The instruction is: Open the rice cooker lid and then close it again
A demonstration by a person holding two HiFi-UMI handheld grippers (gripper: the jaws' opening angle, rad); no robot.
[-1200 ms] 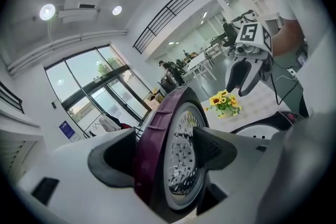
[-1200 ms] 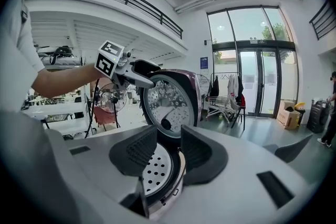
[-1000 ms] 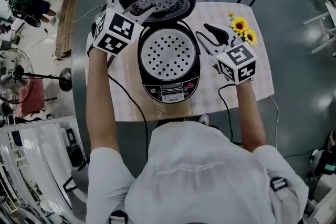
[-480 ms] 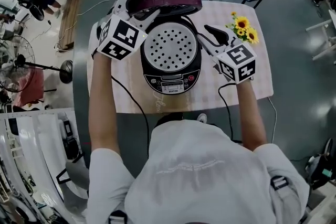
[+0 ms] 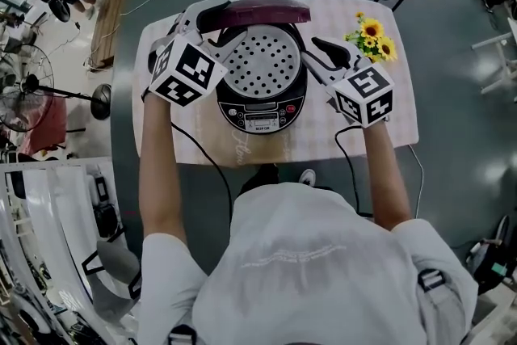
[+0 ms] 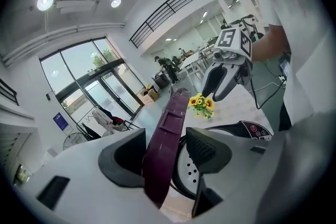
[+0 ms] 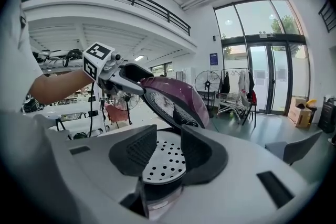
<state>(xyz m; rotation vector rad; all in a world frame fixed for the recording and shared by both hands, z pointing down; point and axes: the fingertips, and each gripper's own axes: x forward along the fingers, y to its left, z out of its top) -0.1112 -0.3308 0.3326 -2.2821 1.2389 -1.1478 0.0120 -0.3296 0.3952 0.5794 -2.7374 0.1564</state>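
The edge of the purple lid [image 5: 262, 12] sits between the jaws of our left gripper [image 6: 167, 150]. Those jaws have just been closing and now clamp it, one pad on each face. A second ago the lid stood thrown back with its underside facing us. It has since swung down to about halfway and looks nearly edge-on from the head view, and the left gripper has come along with it. Our right gripper [image 7: 169, 150] is released, jaws apart with nothing between them. It is roughly where it was, just right of the cooker [image 5: 260, 105] on the counter [image 5: 323, 137]. Past its jaws lies the perforated inner plate [image 5: 260, 65], with the lid tilted above it. Beyond the right gripper, sunflowers [image 5: 373, 40] stand near the counter's far corner.
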